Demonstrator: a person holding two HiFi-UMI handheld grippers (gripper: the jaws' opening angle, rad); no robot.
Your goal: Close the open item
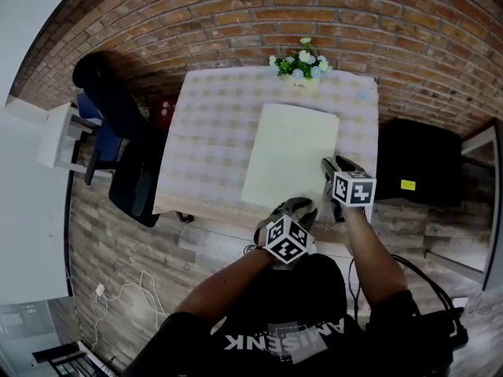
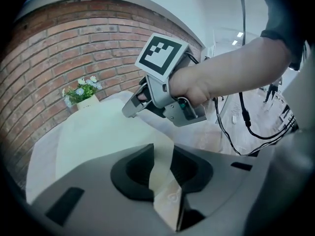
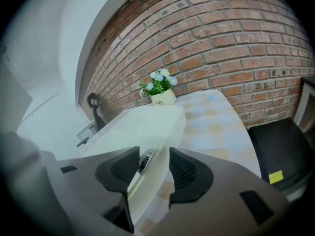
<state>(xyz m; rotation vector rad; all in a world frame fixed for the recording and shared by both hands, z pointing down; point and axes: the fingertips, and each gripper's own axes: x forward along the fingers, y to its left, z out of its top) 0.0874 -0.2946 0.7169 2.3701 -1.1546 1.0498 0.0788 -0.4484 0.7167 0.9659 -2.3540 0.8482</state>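
Observation:
A flat pale cream case (image 1: 291, 151) lies closed on the checked tablecloth (image 1: 208, 132). My left gripper (image 1: 292, 206) is at the case's near edge; in the left gripper view the case's near corner (image 2: 165, 149) runs between its jaws (image 2: 165, 168), which stand narrowly apart. My right gripper (image 1: 330, 163) sits at the case's near right corner. In the right gripper view its jaws (image 3: 152, 166) are open around the case's side edge (image 3: 142, 127), where a small dark clasp (image 3: 145, 161) shows. A gap is visible beside the right pad. The right gripper (image 2: 129, 111) also shows in the left gripper view.
A pot of white and blue flowers (image 1: 301, 63) stands at the table's far end, against the brick wall. A black chair (image 1: 118, 132) and a white shelf (image 1: 59, 136) stand left of the table. A black box (image 1: 416, 159) sits to its right. Cables (image 1: 118, 305) lie on the wooden floor.

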